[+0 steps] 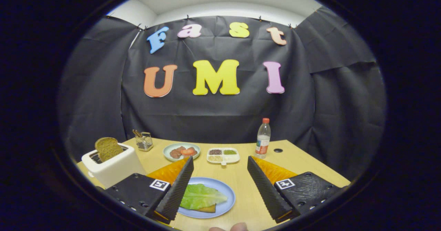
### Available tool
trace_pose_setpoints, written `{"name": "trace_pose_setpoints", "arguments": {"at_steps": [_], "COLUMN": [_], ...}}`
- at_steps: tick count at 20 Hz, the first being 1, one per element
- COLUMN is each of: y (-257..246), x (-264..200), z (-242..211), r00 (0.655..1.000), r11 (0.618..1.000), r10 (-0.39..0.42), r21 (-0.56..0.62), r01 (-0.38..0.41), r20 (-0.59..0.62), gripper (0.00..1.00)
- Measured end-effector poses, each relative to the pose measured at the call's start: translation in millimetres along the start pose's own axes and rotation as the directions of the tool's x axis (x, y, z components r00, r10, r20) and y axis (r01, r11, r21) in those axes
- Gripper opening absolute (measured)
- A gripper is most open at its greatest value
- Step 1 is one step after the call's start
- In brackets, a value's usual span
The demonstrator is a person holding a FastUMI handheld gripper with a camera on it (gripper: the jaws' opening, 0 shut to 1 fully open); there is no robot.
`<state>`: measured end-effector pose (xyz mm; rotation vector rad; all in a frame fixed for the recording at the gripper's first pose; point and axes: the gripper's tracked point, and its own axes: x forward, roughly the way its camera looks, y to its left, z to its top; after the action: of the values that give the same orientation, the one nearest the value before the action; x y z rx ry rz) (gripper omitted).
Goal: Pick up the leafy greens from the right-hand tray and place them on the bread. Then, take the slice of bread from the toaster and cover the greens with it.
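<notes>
A green leaf point(201, 196) lies on a brown slice of bread point(206, 209) on a blue plate point(225, 189), just inside my left finger. My gripper point(220, 163) is open and holds nothing; the plate sits between the fingers, toward the left one. Beyond the left finger stands a white toaster point(113, 165) with a brown bread slice point(107, 148) sticking up out of its slot.
On the wooden table point(241, 179) beyond the fingers sit a pale green plate of meat and tomato point(181, 151), a white divided tray of seeds point(223, 155), a wire holder point(144, 141) and a clear bottle with a red cap point(263, 138). A fingertip point(237, 227) shows at the near edge.
</notes>
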<state>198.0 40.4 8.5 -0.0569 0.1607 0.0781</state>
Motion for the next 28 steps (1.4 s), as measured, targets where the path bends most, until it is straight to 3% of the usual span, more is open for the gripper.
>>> {"name": "trace_pose_setpoints", "arguments": {"at_steps": [6,15,22,28], "y": [94,217,287,297], "x": [-33,-33,-7,19], "z": [42,33,-15,-48], "r00": [0.992,0.98,0.979,0.976], "r11": [0.995,0.98,0.981,0.989], "r10": [0.094,0.191,0.194,0.144], "r21": [0.029,0.039,0.02,-0.01], "r01": [-0.097,-0.194,-0.193,-0.148], "r20": [0.084,0.061,-0.058,-0.161], "gripper": [0.95,0.95,0.96,0.93]}}
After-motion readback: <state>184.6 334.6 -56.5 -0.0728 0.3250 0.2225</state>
